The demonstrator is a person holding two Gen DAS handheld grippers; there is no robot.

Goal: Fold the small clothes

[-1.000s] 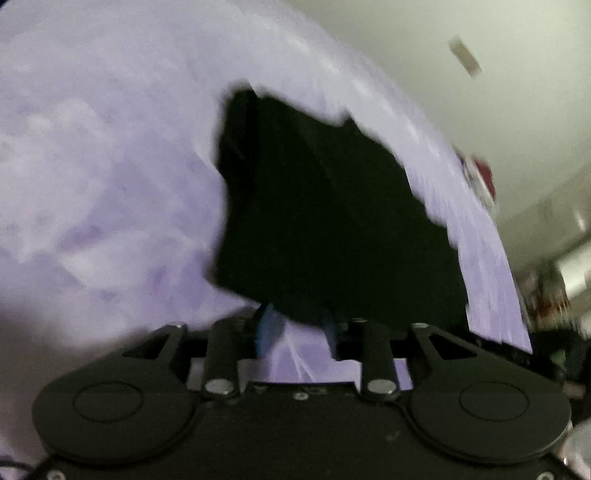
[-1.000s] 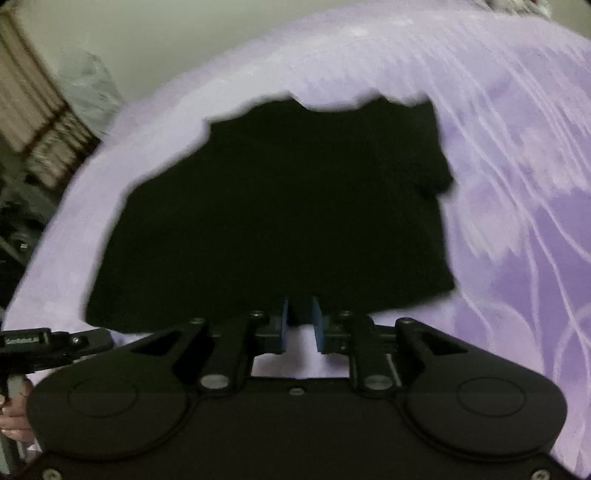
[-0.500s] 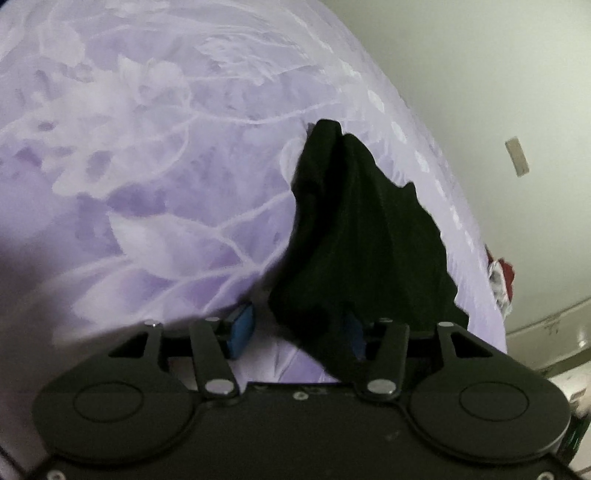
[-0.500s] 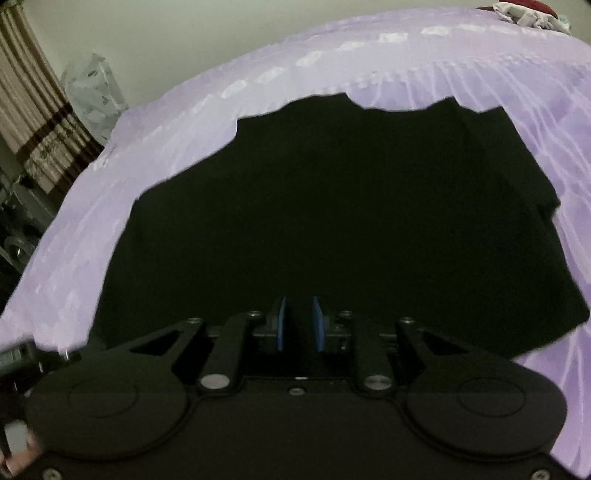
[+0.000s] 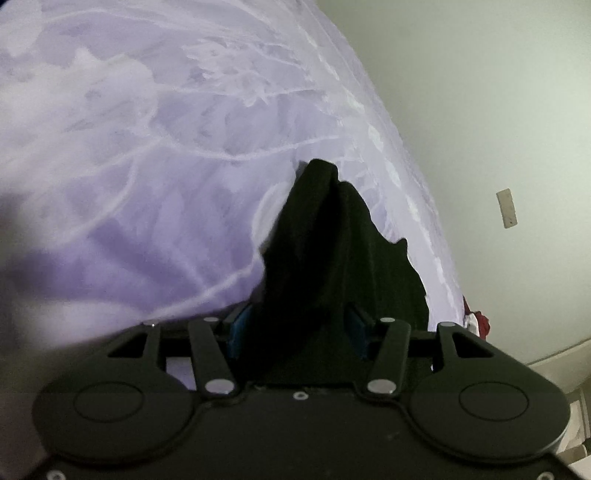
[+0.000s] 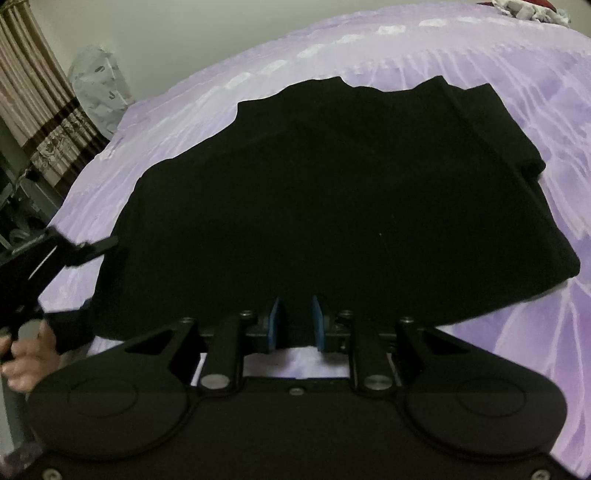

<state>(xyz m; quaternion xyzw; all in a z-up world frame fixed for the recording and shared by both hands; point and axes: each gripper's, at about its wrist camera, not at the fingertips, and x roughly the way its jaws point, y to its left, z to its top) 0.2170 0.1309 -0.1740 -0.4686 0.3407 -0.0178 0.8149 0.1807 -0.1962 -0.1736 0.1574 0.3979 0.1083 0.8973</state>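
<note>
The left gripper (image 5: 297,334) has its jaws set wide, and a fold of the black garment (image 5: 332,266) passes up between the two blue pads (image 5: 238,332) without either pad clearly pressing it; the cloth fills most of the gap and touches or nearly touches the left-hand pad. The right gripper (image 6: 295,325) has its jaws narrow, with a small gap between its blue pads (image 6: 276,325), and the near hem of the garment (image 6: 332,206) lies right at the pad tips. Whether any cloth is pinched there cannot be told, since the black edge hides the tips.

There is one black garment, one purple bedspread (image 6: 535,96) with a pale leaf pattern, and two grippers. In the right wrist view the left gripper (image 6: 55,266) shows at the garment's left edge, held by a hand (image 6: 26,365).

The garment lies on the bedspread, spread mostly flat in the right wrist view, with its long axis running left to right across the bed and its wavy far edge pointing toward the wall. A folded layer shows along its right side. In the left wrist view the same cloth is seen edge-on, rising from the jaws to a narrow peak that points away from the gripper.

Beyond the bedspread, to its far left, stand a striped curtain (image 6: 33,99) and a plastic bag (image 6: 98,92). A small heap of red and white cloth (image 6: 532,9) sits at its far right corner. A pale switch plate (image 5: 506,208) is on the wall.
</note>
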